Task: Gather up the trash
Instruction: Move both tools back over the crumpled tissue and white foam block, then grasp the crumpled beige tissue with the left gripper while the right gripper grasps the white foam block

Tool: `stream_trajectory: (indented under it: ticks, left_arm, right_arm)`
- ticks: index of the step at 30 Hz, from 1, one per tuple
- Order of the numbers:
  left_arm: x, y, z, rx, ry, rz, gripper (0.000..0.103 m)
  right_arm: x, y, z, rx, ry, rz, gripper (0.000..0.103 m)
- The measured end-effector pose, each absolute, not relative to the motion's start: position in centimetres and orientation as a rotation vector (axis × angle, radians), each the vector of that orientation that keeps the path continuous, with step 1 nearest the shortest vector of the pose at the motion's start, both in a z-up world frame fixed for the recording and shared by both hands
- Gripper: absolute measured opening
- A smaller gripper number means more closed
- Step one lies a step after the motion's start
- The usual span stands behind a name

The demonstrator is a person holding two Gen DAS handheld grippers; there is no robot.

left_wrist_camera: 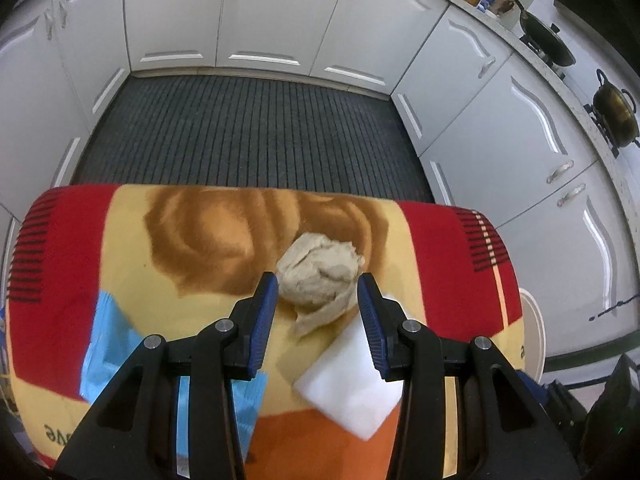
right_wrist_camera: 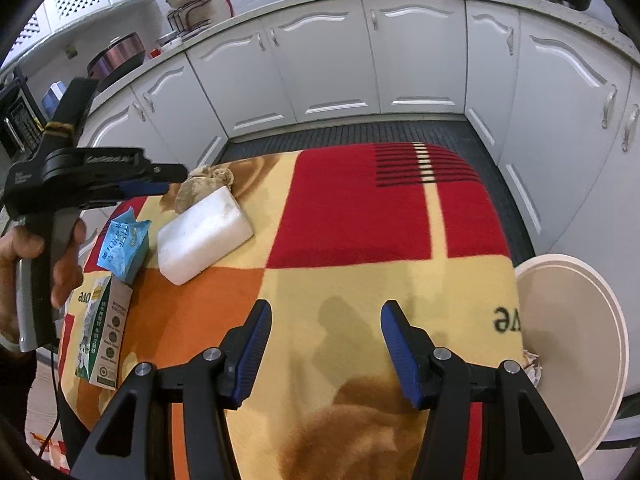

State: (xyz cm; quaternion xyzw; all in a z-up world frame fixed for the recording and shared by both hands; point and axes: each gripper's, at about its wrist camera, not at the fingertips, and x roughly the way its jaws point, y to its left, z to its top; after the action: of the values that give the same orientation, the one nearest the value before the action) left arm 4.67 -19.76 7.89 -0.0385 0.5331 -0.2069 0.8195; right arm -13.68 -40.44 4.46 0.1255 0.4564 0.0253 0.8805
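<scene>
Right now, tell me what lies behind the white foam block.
Behind the white foam block lies a crumpled brown paper wad, touching its far edge. The block hides the wad's near base.

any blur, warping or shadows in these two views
Left wrist view: strong fisheye bend in the cabinets; blue wrapper smeared. Right wrist view: same curving, dark corners, soft shadows on the blanket ahead of the right gripper.

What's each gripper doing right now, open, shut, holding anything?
Left gripper: open, empty, jaws either side of the crumpled brown paper, not pressing it.
Right gripper: open, empty, over the blanket.
</scene>
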Motion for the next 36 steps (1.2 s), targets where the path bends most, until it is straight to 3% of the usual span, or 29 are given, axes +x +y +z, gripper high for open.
stream_trajectory:
  ticks: [13, 17, 22, 27, 31, 36]
  left_arm:
    - [6.7, -22.3, 5.7, 0.003, 1.165, -0.386, 0.039]
    - [6.5, -21.7, 5.8, 0.009, 1.163, -0.399, 0.019]
    - [5.7, -19.9, 7.7, -0.016, 1.129, -0.408, 0.010]
    - [4.5, -17.4, 10.5, -0.013, 1.076, -0.422, 0.009]
    - [3.7, -15.6, 11.6, -0.016, 1.059, -0.423, 0.009]
    - [4.4, -15.1, 10.7, -0.084, 1.104, -0.454, 0.010]
  right_arm:
    - [-12.2, -38.9, 4.3, 0.269, 0.958, 0.085, 0.059]
    - [-11.9, -38.4, 4.5, 0.278, 0.956, 0.096, 0.059]
    - [-10.8, -37.0, 4.9, 0.280, 0.954, 0.136, 0.059]
    - [-8.6, -34.8, 4.4, 0.276, 0.975, 0.194, 0.059]
    - [-6.3, -33.7, 3.5, 0.232, 1.020, 0.166, 0.046]
    - [-4.9, -33.5, 3.1, 0.219, 1.037, 0.150, 0.045]
